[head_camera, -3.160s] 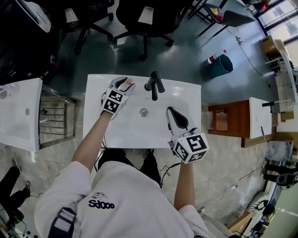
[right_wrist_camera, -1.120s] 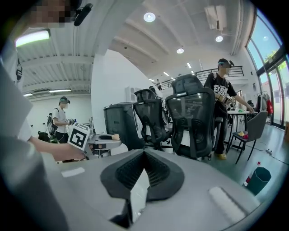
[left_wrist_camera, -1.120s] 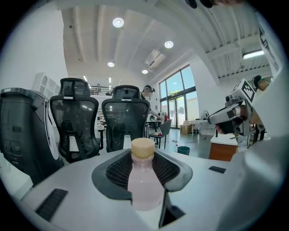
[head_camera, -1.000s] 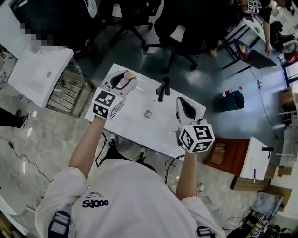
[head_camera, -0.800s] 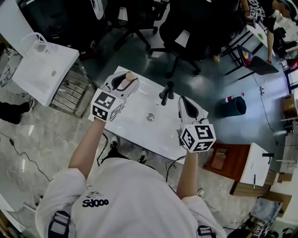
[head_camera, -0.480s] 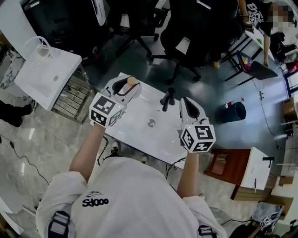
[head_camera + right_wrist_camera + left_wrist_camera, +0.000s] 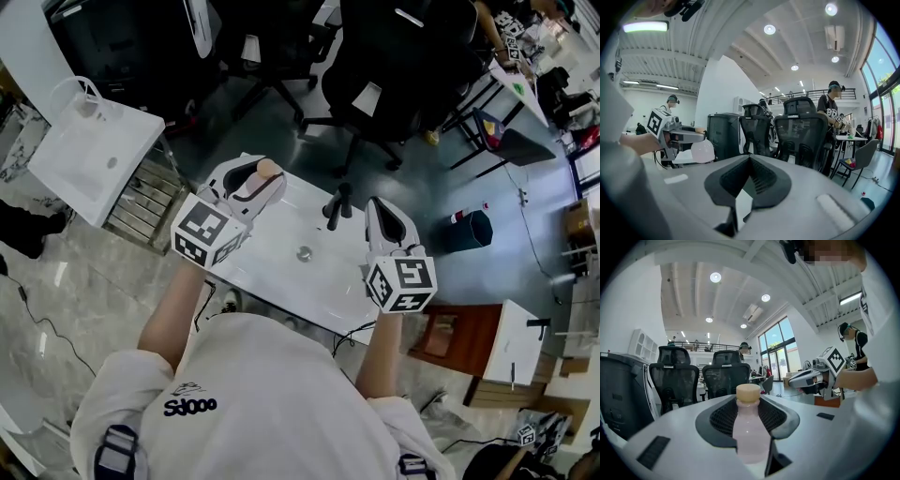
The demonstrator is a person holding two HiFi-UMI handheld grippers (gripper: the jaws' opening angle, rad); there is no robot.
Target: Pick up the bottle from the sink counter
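A pale pink bottle [image 7: 263, 171] with a tan cap sits between the jaws of my left gripper [image 7: 253, 174], which is shut on it and holds it above the back left corner of the white sink counter [image 7: 272, 262]. In the left gripper view the bottle [image 7: 749, 430] stands upright between the dark pads, and the left gripper [image 7: 749, 404] grips its neck and body. My right gripper [image 7: 378, 204] hovers over the counter's right side, shut and empty; in its own view the right gripper [image 7: 749, 159] has its pads meeting at the tip.
A black faucet [image 7: 337, 204] and a drain [image 7: 304, 252] lie between the grippers. Black office chairs [image 7: 375, 56] stand behind the counter. A second white basin [image 7: 89, 150] and a metal rack [image 7: 141, 192] are at the left, a teal bin [image 7: 473, 225] and a wooden cabinet [image 7: 450, 333] at the right.
The left gripper has come up off the counter with the bottle in it and drifted slightly towards me. The head view has swung. The right gripper has stayed shut over the counter's right side.
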